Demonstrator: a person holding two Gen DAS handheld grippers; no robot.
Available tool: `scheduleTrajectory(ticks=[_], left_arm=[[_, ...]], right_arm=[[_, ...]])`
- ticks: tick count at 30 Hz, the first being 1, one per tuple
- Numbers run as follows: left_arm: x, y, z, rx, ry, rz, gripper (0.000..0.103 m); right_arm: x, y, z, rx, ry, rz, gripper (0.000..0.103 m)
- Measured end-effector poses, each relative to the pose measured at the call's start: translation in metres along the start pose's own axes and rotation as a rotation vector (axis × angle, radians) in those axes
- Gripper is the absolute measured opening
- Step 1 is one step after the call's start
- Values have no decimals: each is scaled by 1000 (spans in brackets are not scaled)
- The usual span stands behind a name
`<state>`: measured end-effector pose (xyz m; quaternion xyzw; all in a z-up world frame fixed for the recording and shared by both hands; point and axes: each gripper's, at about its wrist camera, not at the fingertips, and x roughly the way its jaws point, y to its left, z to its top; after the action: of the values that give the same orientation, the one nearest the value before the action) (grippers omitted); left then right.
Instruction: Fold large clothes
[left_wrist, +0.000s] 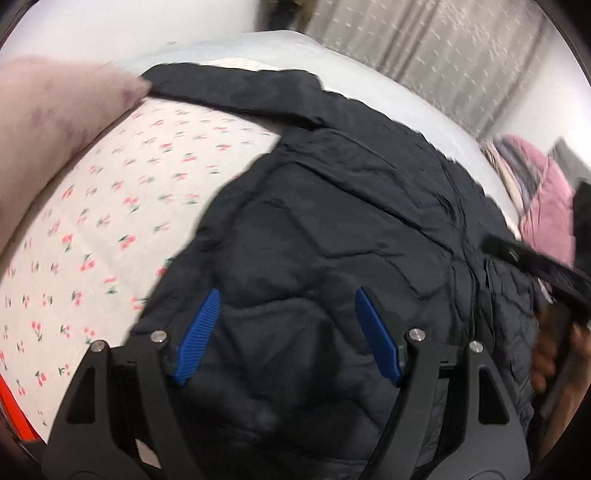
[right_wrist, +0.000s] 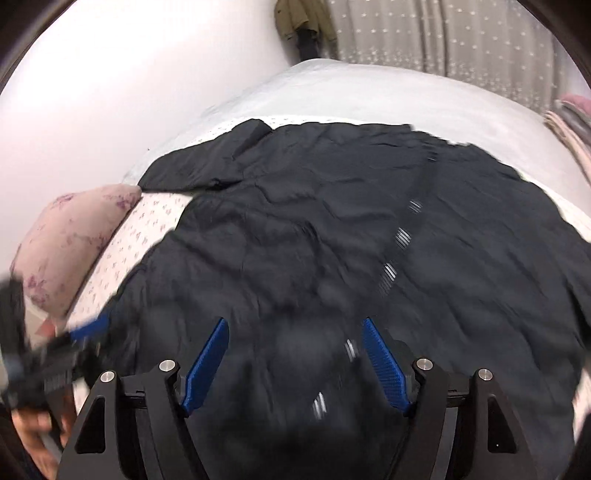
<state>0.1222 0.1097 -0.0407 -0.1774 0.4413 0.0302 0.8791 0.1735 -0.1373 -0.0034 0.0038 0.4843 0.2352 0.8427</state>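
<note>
A large dark navy quilted jacket (left_wrist: 332, 229) lies spread on the bed, one sleeve stretching toward the pillow. In the right wrist view the jacket (right_wrist: 332, 229) shows its front with a row of silver snaps (right_wrist: 402, 236). My left gripper (left_wrist: 286, 295) is open above the jacket's near part, blue pads apart, holding nothing. My right gripper (right_wrist: 295, 323) is open above the jacket's near edge, empty. The right gripper also shows at the right edge of the left wrist view (left_wrist: 532, 266), and the left gripper at the left edge of the right wrist view (right_wrist: 74, 339).
The bed has a white sheet with small red cherries (left_wrist: 110, 229) and a pale blue cover (right_wrist: 369, 96) beyond. A pink pillow (left_wrist: 48, 129) lies at the left. Folded pink clothes (left_wrist: 543, 206) sit at the right. Curtains (right_wrist: 443, 37) hang behind.
</note>
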Motion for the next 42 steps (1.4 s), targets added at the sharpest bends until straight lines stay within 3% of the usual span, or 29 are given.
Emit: scheduleTrajectory(ticks=[5, 6, 7, 8, 9, 10, 13, 16, 21, 24, 30, 34, 39, 42], left_arm=[[-13, 18, 5, -14, -60, -17, 76], [-12, 21, 5, -12, -51, -18, 76], [-12, 26, 5, -22, -43, -30, 76], [-12, 30, 5, -33, -40, -35, 76], [-11, 33, 6, -43, -40, -33, 76], [-12, 39, 7, -54, -43, -31, 76], [-16, 54, 10, -103, -60, -32, 76], [-17, 61, 12, -132, -66, -42, 76], [-21, 60, 12, -137, -77, -68, 76], [-22, 58, 12, -121, -80, -59, 76], [-15, 53, 13, -104, -61, -54, 76], [-13, 37, 11, -41, -52, -50, 76], [-10, 15, 8, 37, -42, -73, 76], [-6, 1, 5, 79, -27, -86, 76]], right_arm=[[68, -22, 34, 165, 39, 98, 75], [80, -24, 37, 189, 51, 110, 69], [83, -24, 39, 198, 52, 129, 52], [86, -20, 39, 195, 52, 175, 25], [86, -17, 41, 185, 50, 203, 13], [79, -7, 39, 157, 35, 231, 8], [45, 24, 27, -9, -26, 256, 8], [21, 57, 7, -173, -33, 251, 8], [37, 94, -37, -390, 95, 148, 11], [49, 93, -52, -420, 160, 117, 13], [52, 95, -55, -408, 199, 86, 16], [42, 93, -52, -342, 167, 95, 16], [-1, 77, -60, -253, 117, 107, 17], [-32, 51, -67, -206, 97, 51, 20]])
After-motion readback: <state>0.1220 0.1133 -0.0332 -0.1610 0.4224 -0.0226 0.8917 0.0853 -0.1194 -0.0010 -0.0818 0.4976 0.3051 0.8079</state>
